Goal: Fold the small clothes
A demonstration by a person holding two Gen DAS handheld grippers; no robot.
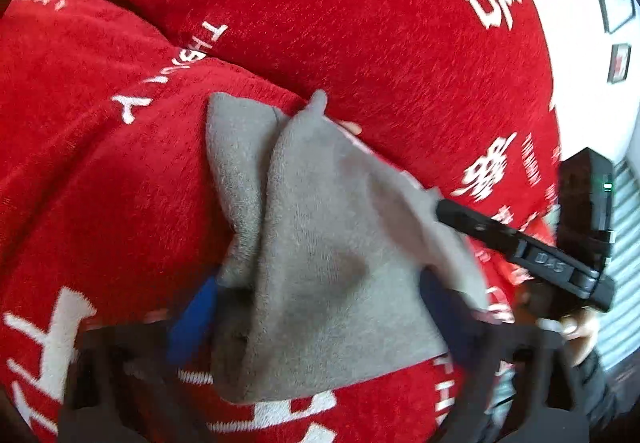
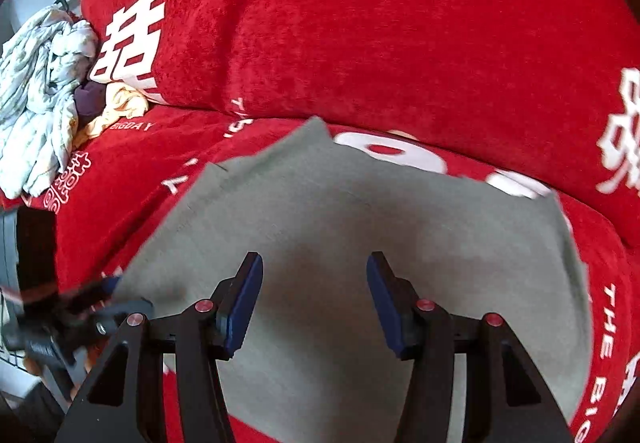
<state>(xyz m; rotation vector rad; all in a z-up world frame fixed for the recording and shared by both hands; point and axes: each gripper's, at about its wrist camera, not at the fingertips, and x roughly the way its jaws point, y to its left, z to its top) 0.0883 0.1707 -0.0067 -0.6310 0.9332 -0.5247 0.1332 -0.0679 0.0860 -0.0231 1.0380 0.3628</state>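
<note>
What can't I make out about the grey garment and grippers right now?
- Left wrist view: left gripper fingers blurred, partly behind the bunched grey garment; grip unclear.
- Right wrist view: garment's near edge hidden by the open right gripper.
- Garment type unclear in both views.

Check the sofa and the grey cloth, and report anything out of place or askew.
The grey cloth is not flat: in the left wrist view it stands bunched in two peaked folds on the red sofa cover. At the sofa's far end a heap of crumpled pale clothes lies unfolded. Nothing looks spilled or damaged.
</note>
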